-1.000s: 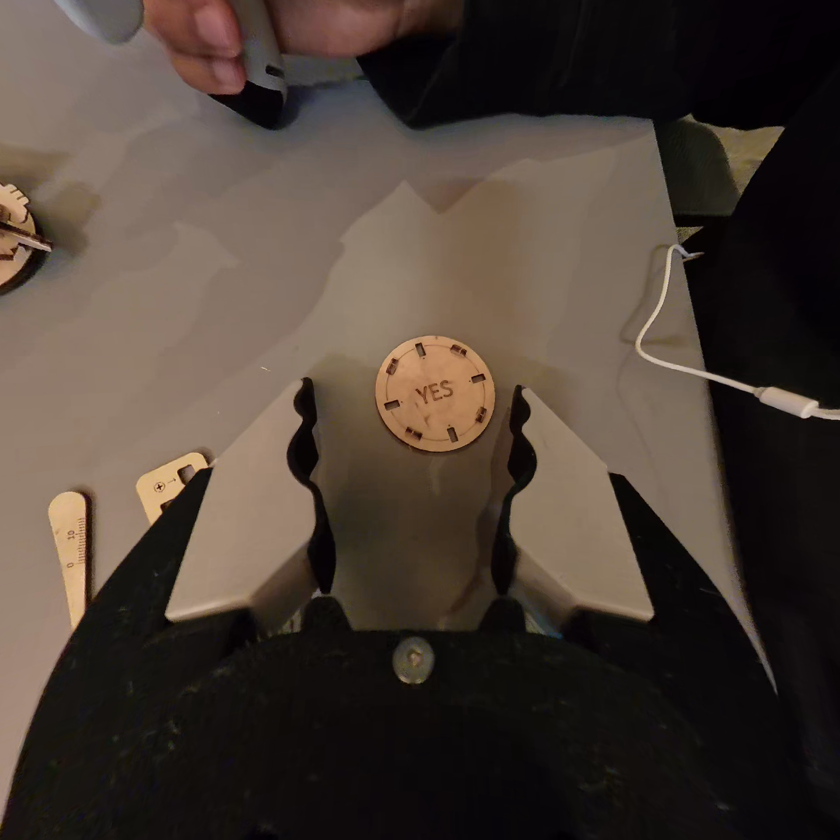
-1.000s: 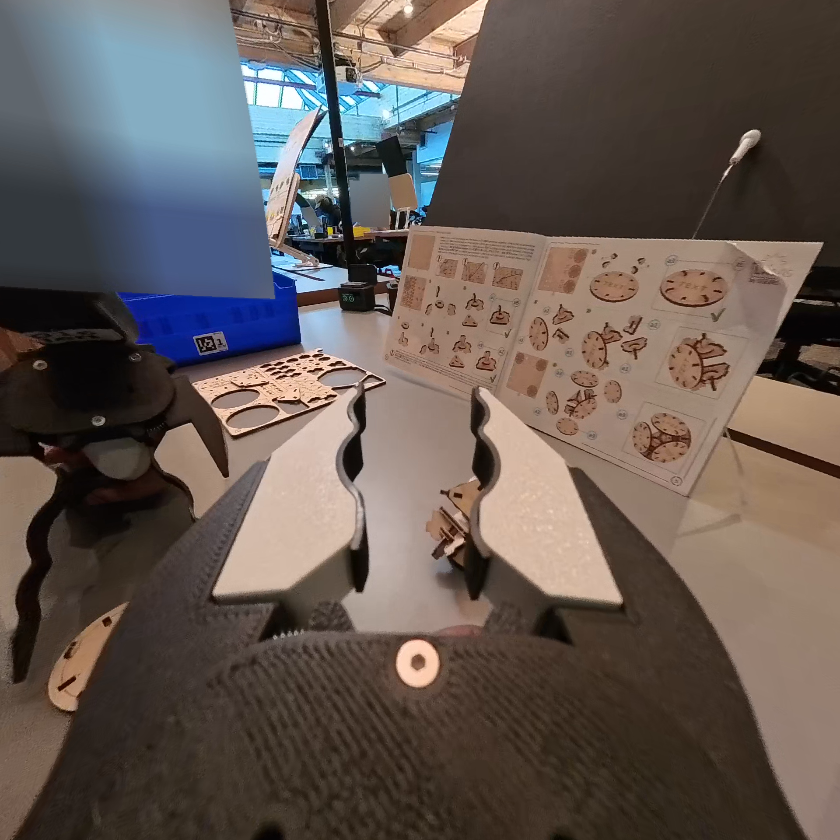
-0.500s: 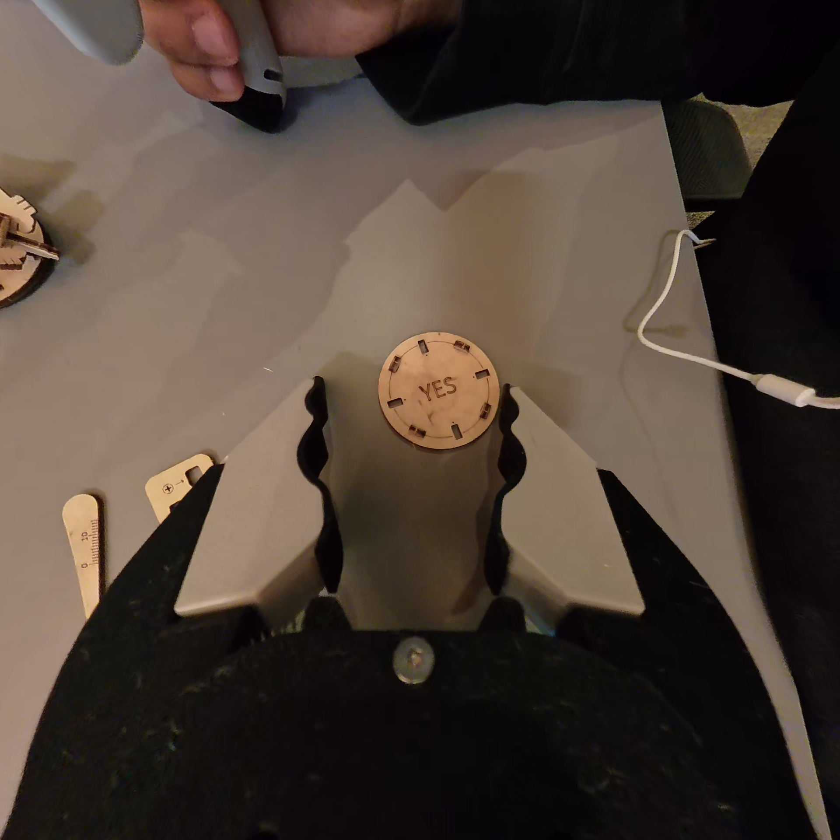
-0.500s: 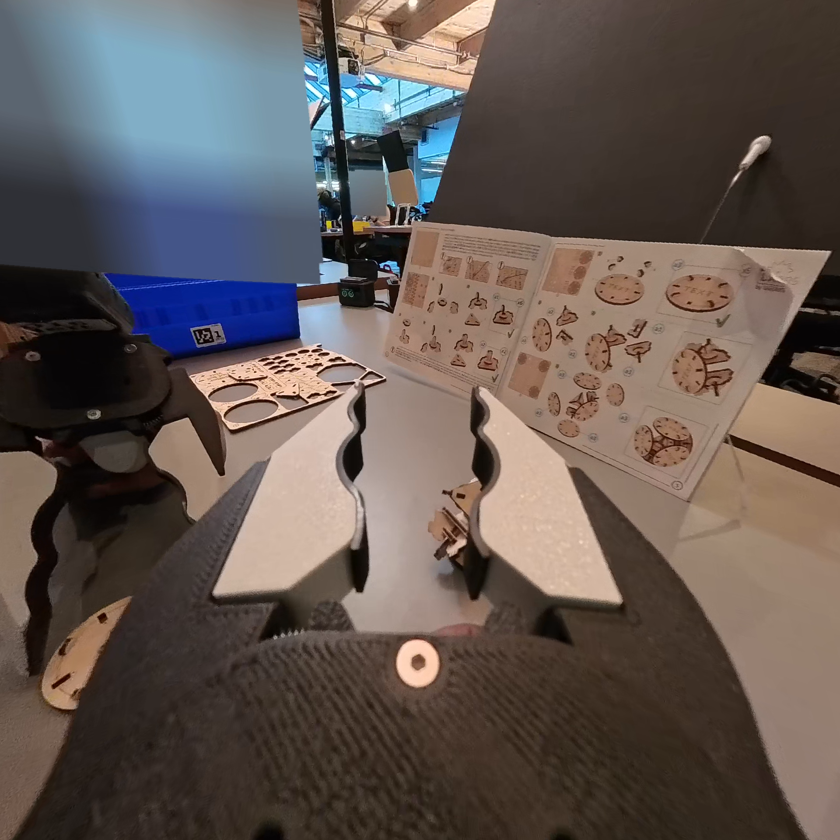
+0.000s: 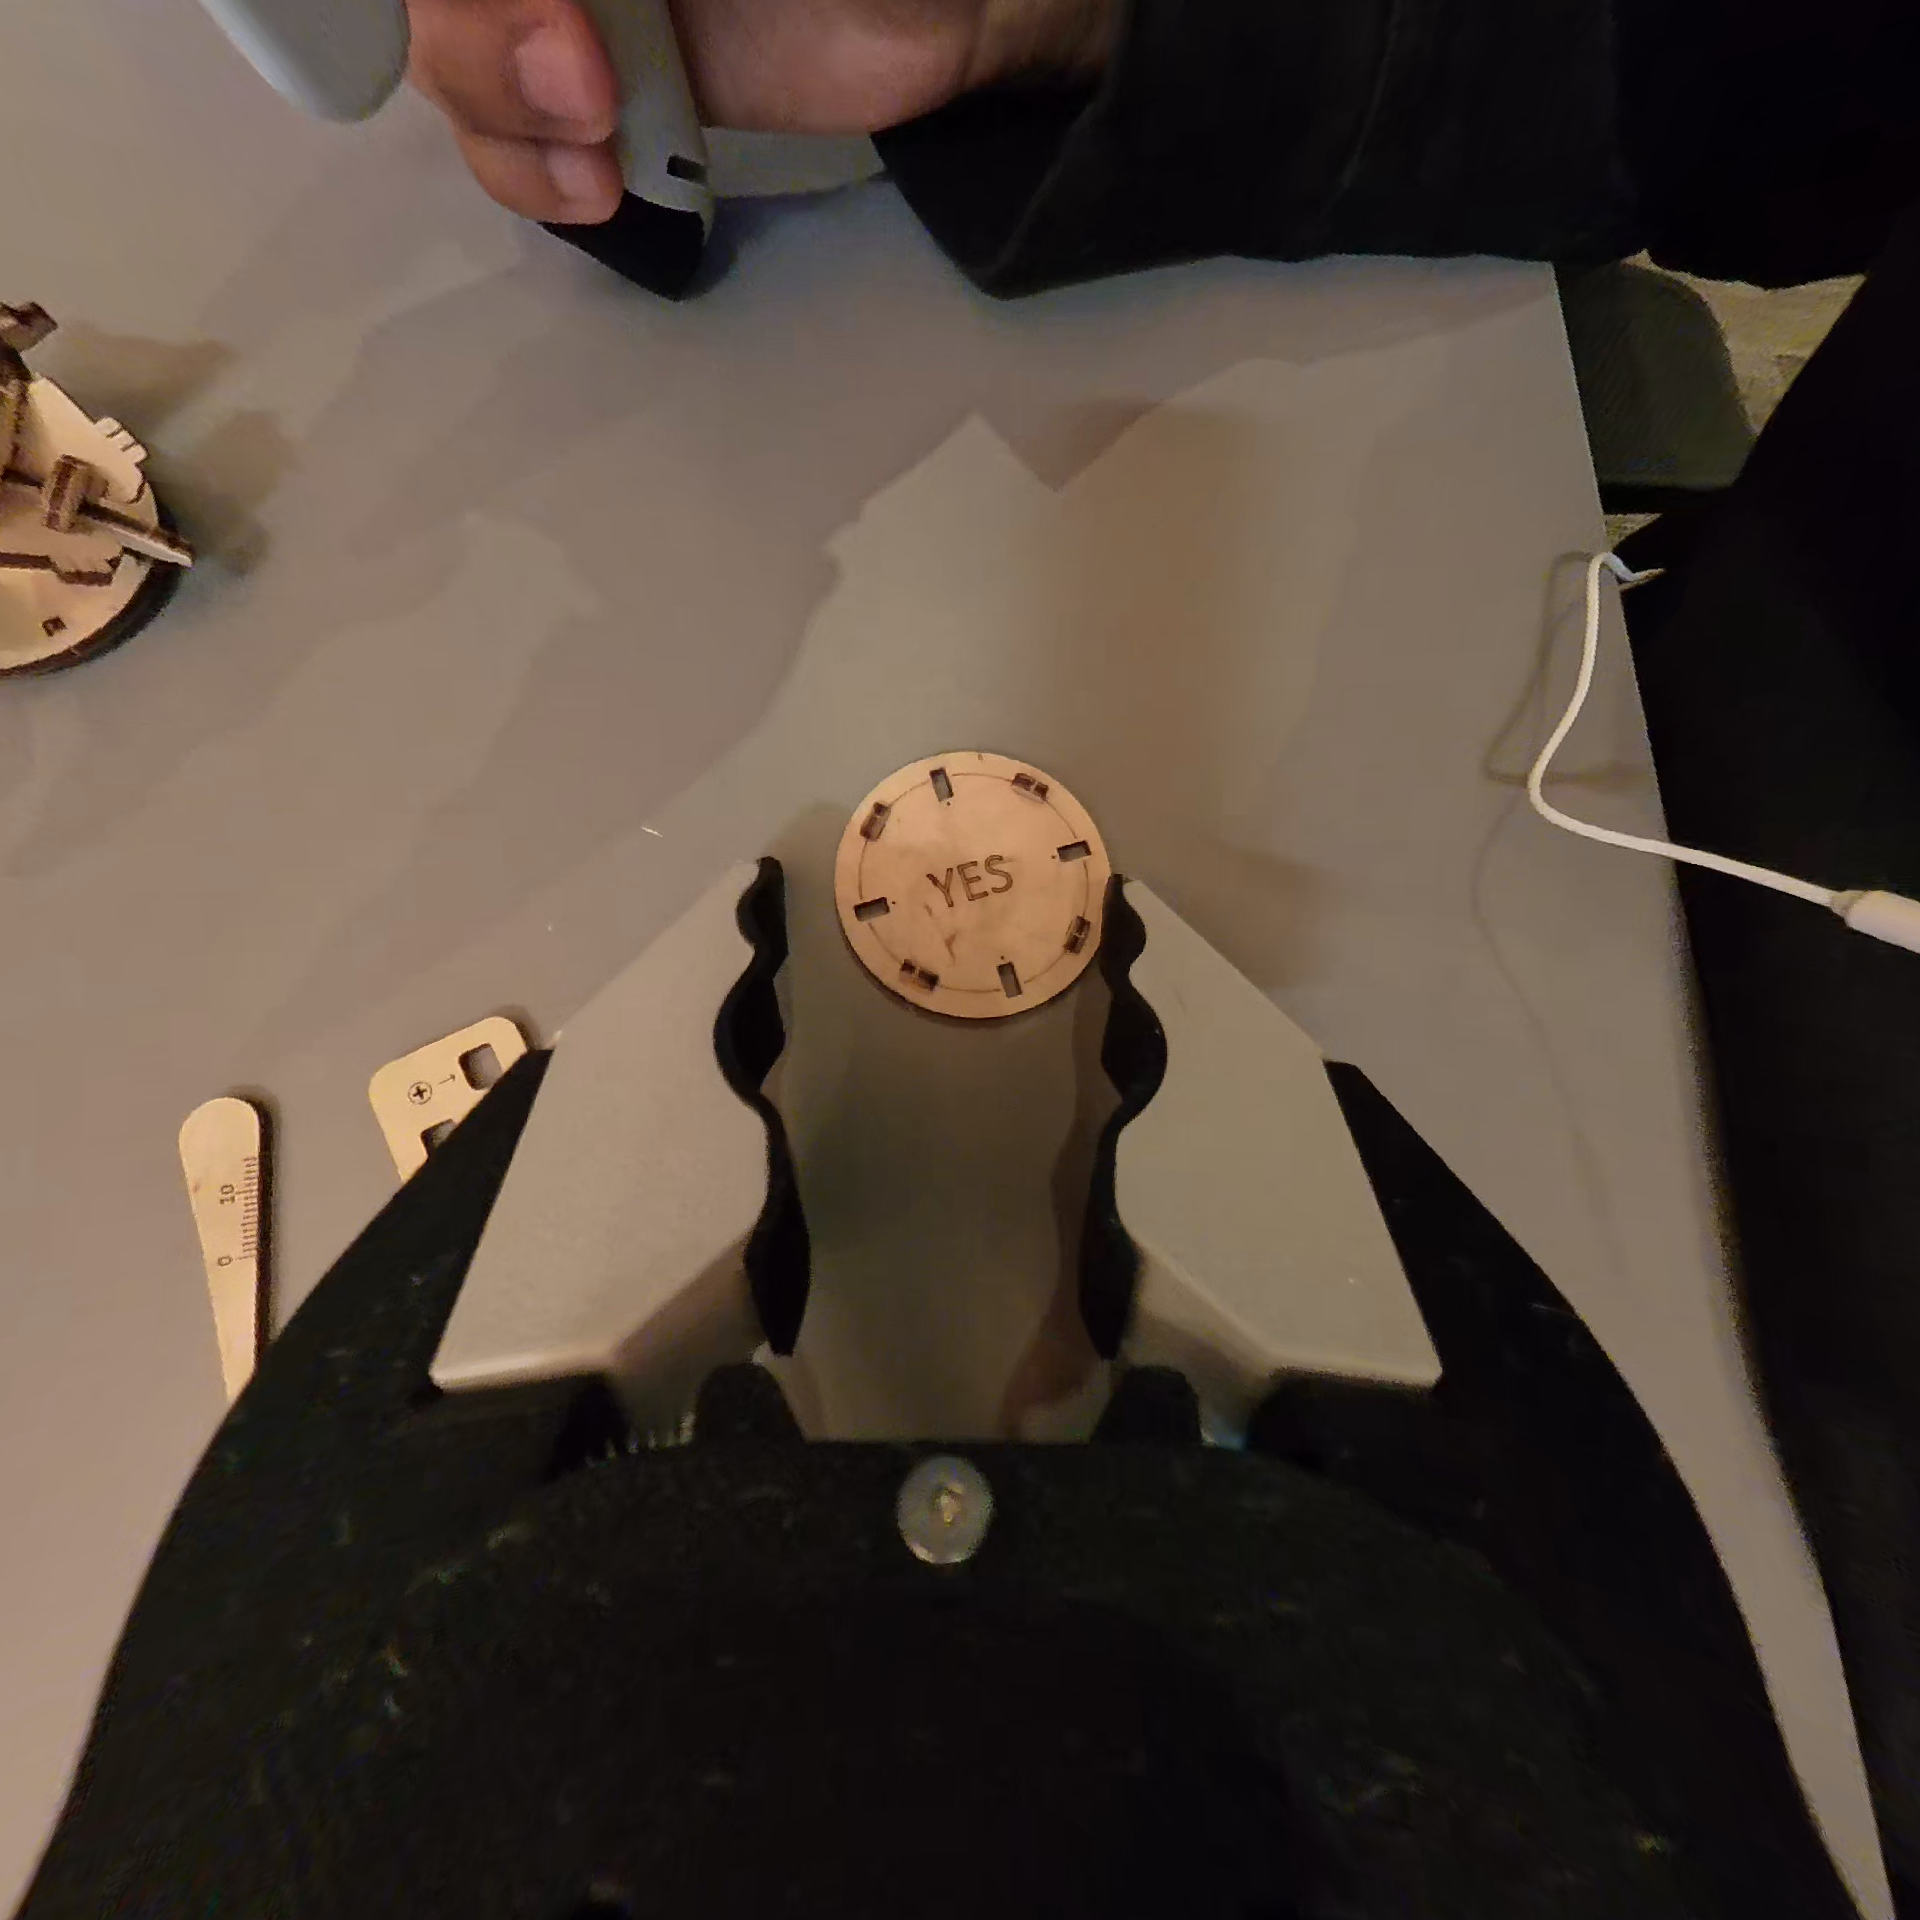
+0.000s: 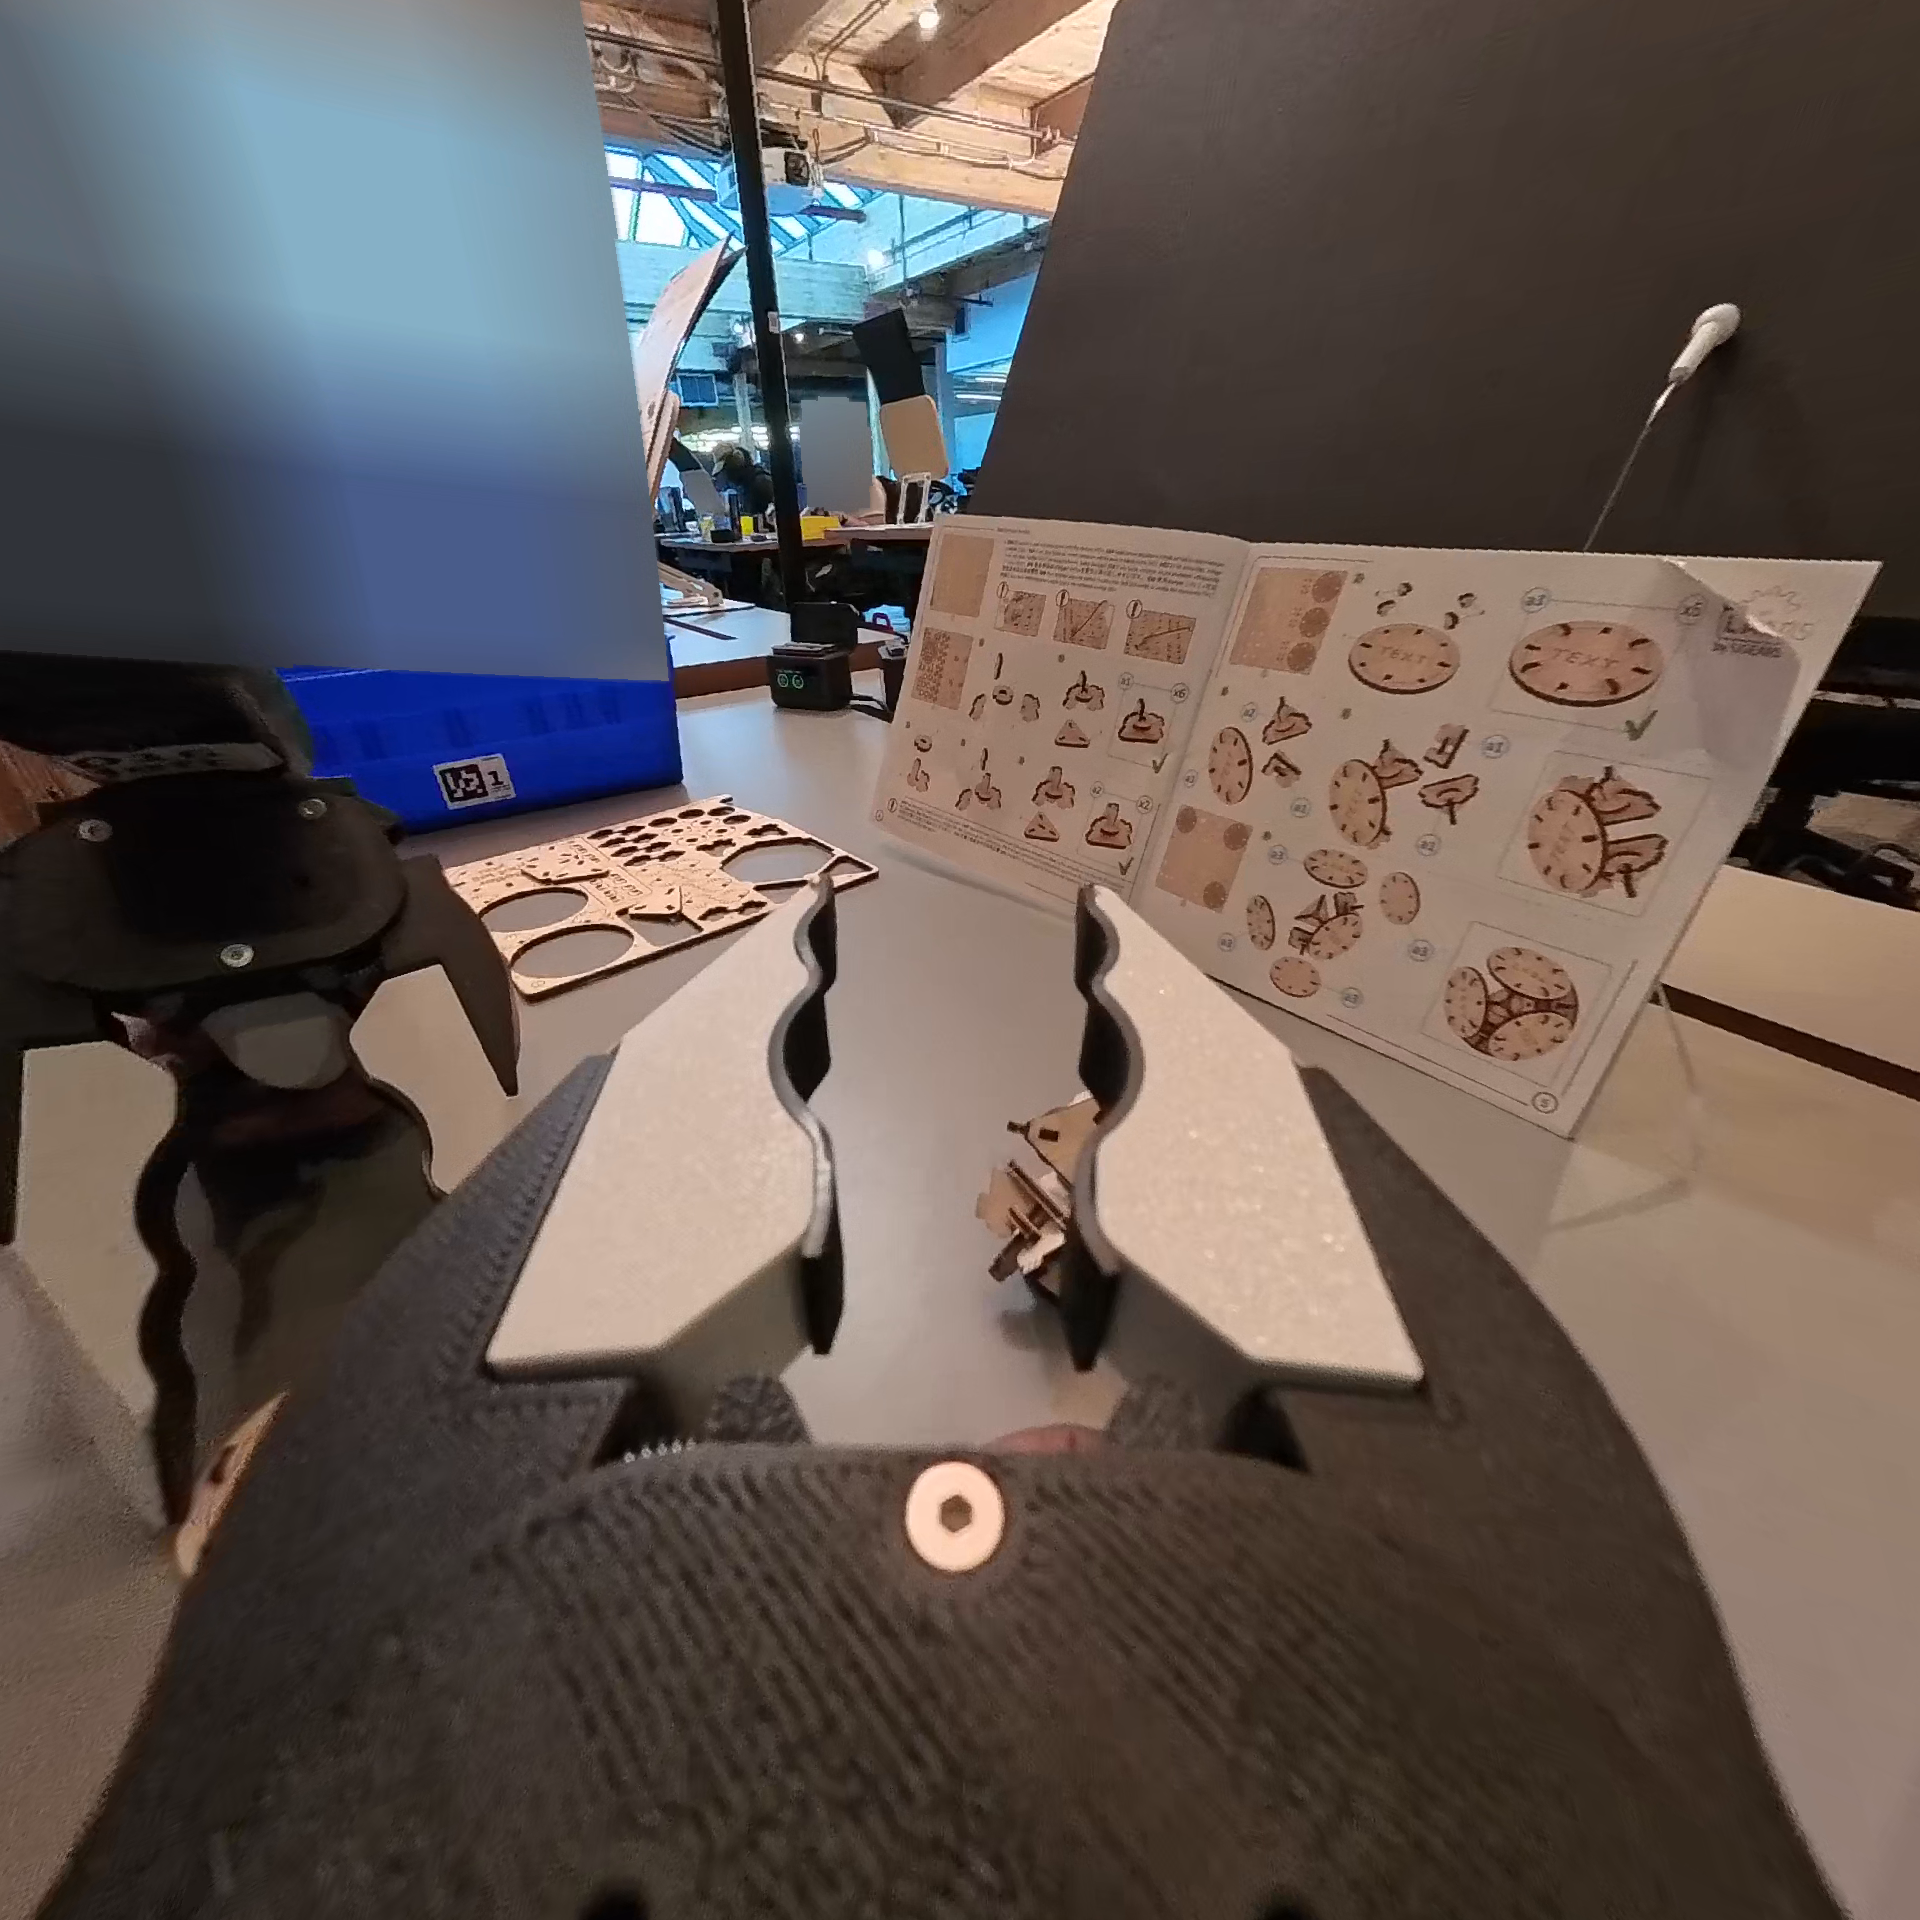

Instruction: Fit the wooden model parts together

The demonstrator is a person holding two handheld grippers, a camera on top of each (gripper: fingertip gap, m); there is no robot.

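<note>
Wooden disc (image 5: 971, 883), round and slotted near its rim with engraved lettering in the middle, lies flat on the grey table (image 5: 520, 520), and we have our left gripper (image 5: 940, 883) pointed down over it. Its fingers stand apart on either side: the right pad (image 5: 1120, 935) sits at the disc's edge, seemingly touching, while a clear gap shows between the left pad (image 5: 758, 935) and the disc, so nothing is pinched yet. We judge the straddle is there to catch the disc by its rim, since a thin flat piece offers no other hold.

Just left of that gripper lie a small wooden ruler strip (image 5: 234, 1226) and a slotted wooden tab (image 5: 447, 1081), partly hidden under the gripper body. Farther left sits a partly built wooden assembly (image 5: 62, 540) of upright pieces on a round base. A white cable (image 5: 1558, 748) trails over the table's right edge.

Our right gripper (image 6: 951, 935) is held low over the table, fingers spread with only air between them; that same assembly (image 6: 1039, 1184) shows just behind its right finger, not gripped. Beyond it an instruction sheet (image 6: 1351, 779) stands propped on a clear stand, presumably angled for reading. A punched-out wooden part sheet (image 6: 644, 904) lies flat before a blue bin (image 6: 499, 738).
</note>
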